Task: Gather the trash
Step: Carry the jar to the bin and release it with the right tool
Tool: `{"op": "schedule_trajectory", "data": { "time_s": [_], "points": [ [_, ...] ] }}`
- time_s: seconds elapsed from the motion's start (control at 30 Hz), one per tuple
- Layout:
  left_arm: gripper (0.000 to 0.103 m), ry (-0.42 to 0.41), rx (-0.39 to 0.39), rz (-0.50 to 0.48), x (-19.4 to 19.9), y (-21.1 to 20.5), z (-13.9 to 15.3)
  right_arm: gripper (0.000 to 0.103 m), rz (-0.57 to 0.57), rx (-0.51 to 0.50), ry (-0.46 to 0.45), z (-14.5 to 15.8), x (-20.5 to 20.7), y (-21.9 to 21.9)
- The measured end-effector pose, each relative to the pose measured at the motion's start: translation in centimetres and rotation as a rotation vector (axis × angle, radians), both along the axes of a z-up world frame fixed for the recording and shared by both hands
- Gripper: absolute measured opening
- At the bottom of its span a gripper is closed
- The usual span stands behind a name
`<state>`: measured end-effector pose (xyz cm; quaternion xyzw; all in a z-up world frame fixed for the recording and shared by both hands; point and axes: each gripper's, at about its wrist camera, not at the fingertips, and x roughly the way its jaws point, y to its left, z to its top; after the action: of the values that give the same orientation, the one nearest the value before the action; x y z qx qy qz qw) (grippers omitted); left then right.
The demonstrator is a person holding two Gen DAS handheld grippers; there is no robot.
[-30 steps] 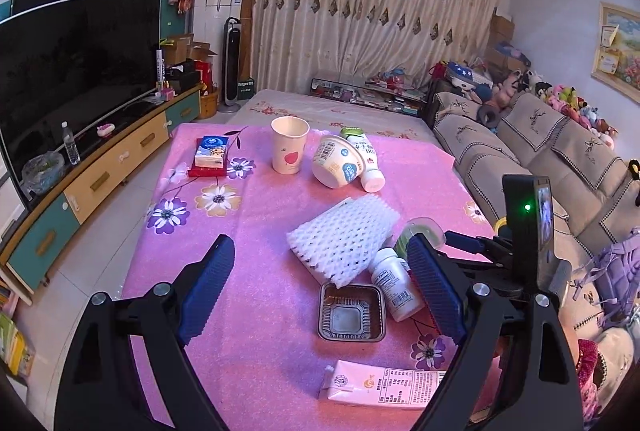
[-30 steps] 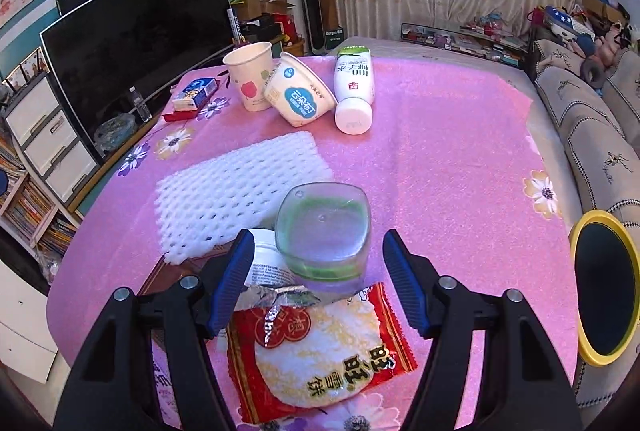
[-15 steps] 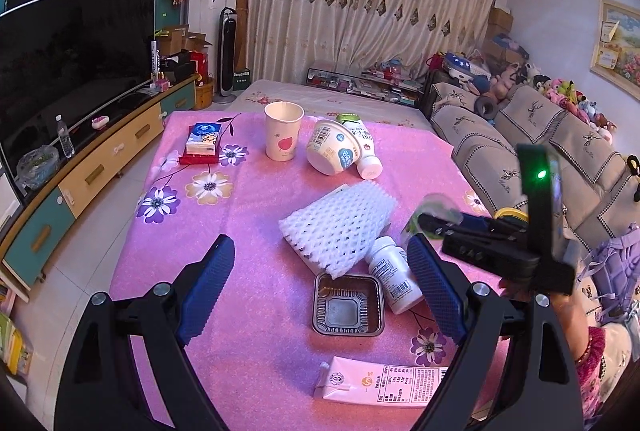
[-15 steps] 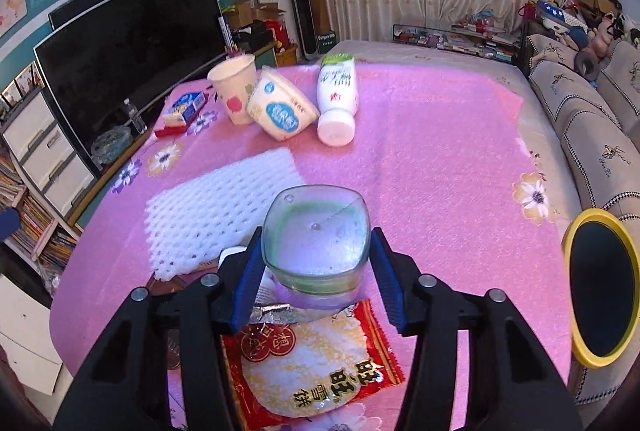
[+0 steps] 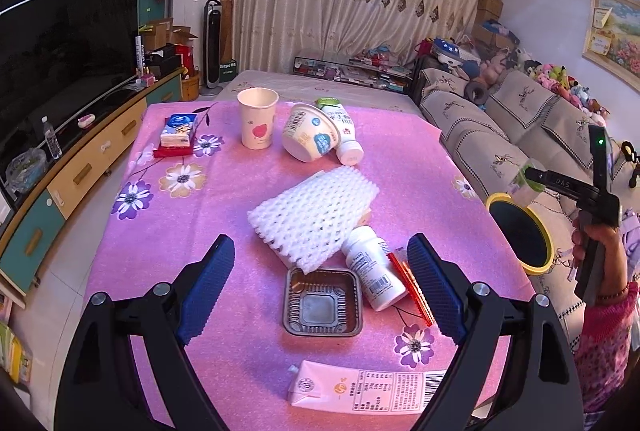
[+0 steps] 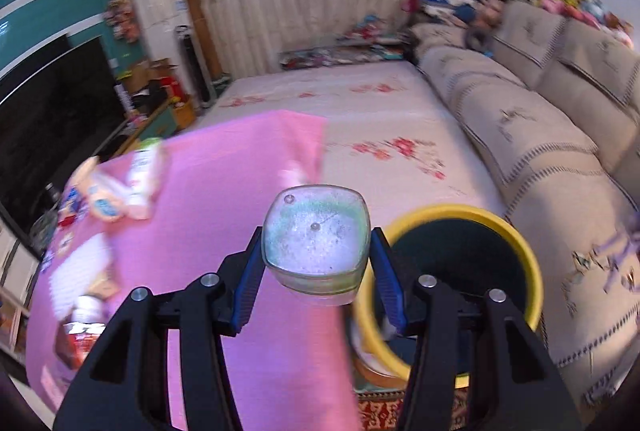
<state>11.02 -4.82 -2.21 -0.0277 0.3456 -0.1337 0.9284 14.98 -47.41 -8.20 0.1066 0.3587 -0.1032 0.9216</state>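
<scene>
My right gripper (image 6: pixel 316 263) is shut on a clear plastic cup with green residue (image 6: pixel 316 243), held in the air at the table's right edge beside the yellow-rimmed trash bin (image 6: pixel 516 227). The left wrist view shows that gripper (image 5: pixel 532 177), the cup (image 5: pixel 522 181) and the bin (image 5: pixel 520 231) off the table's right side. My left gripper (image 5: pixel 320 283) hangs open over the pink table (image 5: pixel 224 215), above a brown plastic tray (image 5: pixel 323 301) and a white pill bottle (image 5: pixel 374 273). A white foam net (image 5: pixel 314 211) lies just beyond them.
On the table also lie a red snack wrapper (image 5: pixel 410 281), a milk carton (image 5: pixel 364 391), a paper cup (image 5: pixel 257 119), a tipped yogurt tub (image 5: pixel 308 137), a white bottle (image 5: pixel 342 133) and a tissue pack (image 5: pixel 178 129). A sofa (image 5: pixel 500 135) runs along the right, a TV cabinet (image 5: pixel 80 159) along the left.
My right gripper closed on the clear cup, lifted it off the snack wrapper and swung it right to the bin. The left gripper sank a little toward the tray.
</scene>
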Motion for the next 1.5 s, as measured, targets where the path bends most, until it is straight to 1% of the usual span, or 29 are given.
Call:
{"op": "schedule_trajectory", "data": {
  "time_s": [0.1,0.2,0.3,0.4,0.47,0.57,0.63,0.7,0.77,0.87,1.0,1.07,1.2,1.27,1.3,1.33,1.4,1.5],
  "points": [
    [0.087,0.002,0.009,-0.021,0.1,-1.0,-0.1,0.049,-0.088,0.009,0.08,-3.4,0.5,-4.4],
    [0.087,0.003,0.021,-0.041,0.2,-2.0,0.0,0.049,-0.144,0.012,0.181,-7.4,1.5,-7.2],
    [0.087,0.007,0.03,-0.057,0.3,-2.8,-0.1,0.049,-0.173,0.019,0.271,-11.4,2.4,-8.6],
    [0.087,0.011,0.042,-0.075,0.3,-3.4,-0.3,0.049,-0.191,0.034,0.348,-14.7,2.8,-9.1],
    [0.087,0.016,0.052,-0.088,0.3,-3.9,-0.5,0.049,-0.199,0.043,0.394,-16.2,3.1,-9.3],
    [0.087,0.02,0.059,-0.104,0.3,-4.3,-0.8,0.05,-0.204,0.049,0.441,-17.3,3.3,-9.6],
    [0.087,0.024,0.062,-0.111,0.4,-4.6,-0.9,0.05,-0.207,0.046,0.463,-17.8,3.4,-9.7],
    [0.087,0.029,0.067,-0.12,0.4,-4.9,-1.1,0.05,-0.21,0.061,0.463,-17.9,3.2,-10.0],
    [0.087,0.034,0.072,-0.129,0.5,-5.1,-1.3,0.05,-0.217,0.047,0.473,-17.9,3.1,-10.1],
    [0.088,0.042,0.077,-0.146,0.5,-5.5,-1.5,0.05,-0.215,0.055,0.481,-18.0,3.2,-10.3],
    [0.088,0.061,0.081,-0.178,0.8,-6.2,-1.9,0.051,-0.215,0.054,0.473,-17.5,3.0,-10.0],
    [0.088,0.075,0.093,-0.194,1.0,-6.7,-2.2,0.051,-0.214,0.056,0.466,-17.3,2.8,-9.9],
    [0.088,0.134,0.132,-0.215,2.2,-7.9,-3.4,0.051,-0.207,0.061,0.442,-16.6,2.3,-9.7],
    [0.088,0.151,0.148,-0.226,2.5,-8.6,-4.0,0.051,-0.201,0.062,0.426,-16.3,1.8,-9.6],
    [0.085,0.16,0.155,-0.234,2.8,-9.0,-4.3,0.051,-0.199,0.059,0.419,-16.1,1.6,-9.6],
    [0.079,0.17,0.158,-0.237,3.0,-9.2,-4.6,0.051,-0.197,0.056,0.412,-15.8,1.3,-9.5],
    [0.071,0.199,0.157,-0.241,3.6,-9.7,-5.2,0.052,-0.192,0.053,0.393,-15.3,1.0,-9.1],
    [0.069,0.223,0.174,-0.228,4.4,-10.2,-6.0,0.053,-0.183,0.055,0.362,-14.5,0.4,-8.8]
  ]
}}
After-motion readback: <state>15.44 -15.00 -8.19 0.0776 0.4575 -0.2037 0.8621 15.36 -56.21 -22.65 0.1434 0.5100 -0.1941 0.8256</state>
